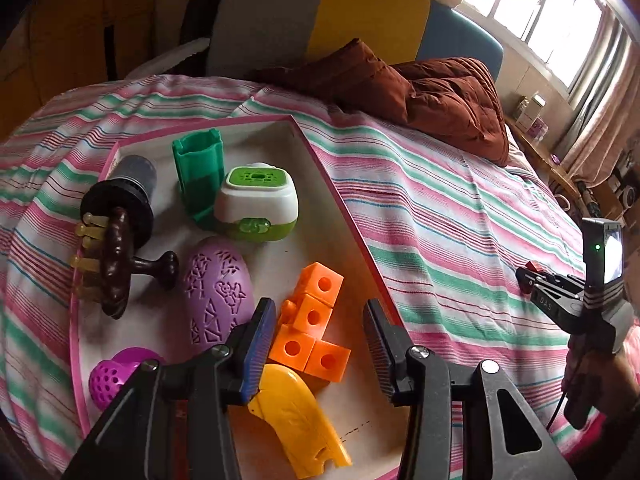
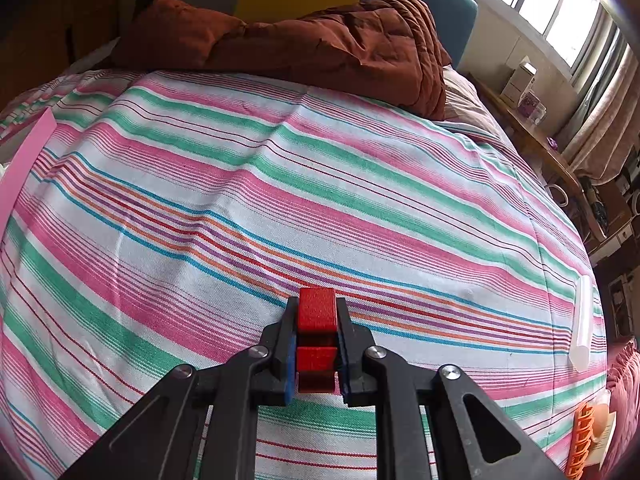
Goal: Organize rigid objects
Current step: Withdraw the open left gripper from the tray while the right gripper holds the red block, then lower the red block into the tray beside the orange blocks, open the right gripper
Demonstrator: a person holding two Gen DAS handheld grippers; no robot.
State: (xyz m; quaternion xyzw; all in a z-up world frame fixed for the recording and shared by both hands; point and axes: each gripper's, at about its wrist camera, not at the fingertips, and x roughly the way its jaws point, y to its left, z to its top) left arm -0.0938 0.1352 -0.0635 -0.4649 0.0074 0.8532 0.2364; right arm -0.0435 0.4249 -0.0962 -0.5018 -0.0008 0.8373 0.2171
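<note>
A pink-rimmed white tray point(image 1: 344, 216) lies on the striped bedsheet and holds several toys. Among them are orange linked cubes point(image 1: 314, 328), a yellow plastic piece point(image 1: 296, 416), a purple patterned egg shape point(image 1: 218, 292), a green-and-white box point(image 1: 260, 200), a green holder point(image 1: 200, 164) and a dark brown knobbed piece point(image 1: 116, 264). My left gripper point(image 1: 319, 305) hangs open over the tray; the orange cubes lie below its gap, and its pads touch nothing. My right gripper point(image 2: 318, 300) is shut on a red block point(image 2: 316, 314) above the bare sheet. It also appears as the right gripper point(image 1: 532, 278) at the far right of the left wrist view.
A rumpled brown quilt point(image 2: 320, 48) lies at the bed's head. A white tube point(image 2: 582, 320) rests near the right edge of the bed, with an orange ridged item point(image 2: 582, 444) below it. A shelf point(image 1: 536, 148) under the window runs along the right. The tray's pink rim point(image 2: 28, 160) shows at the left.
</note>
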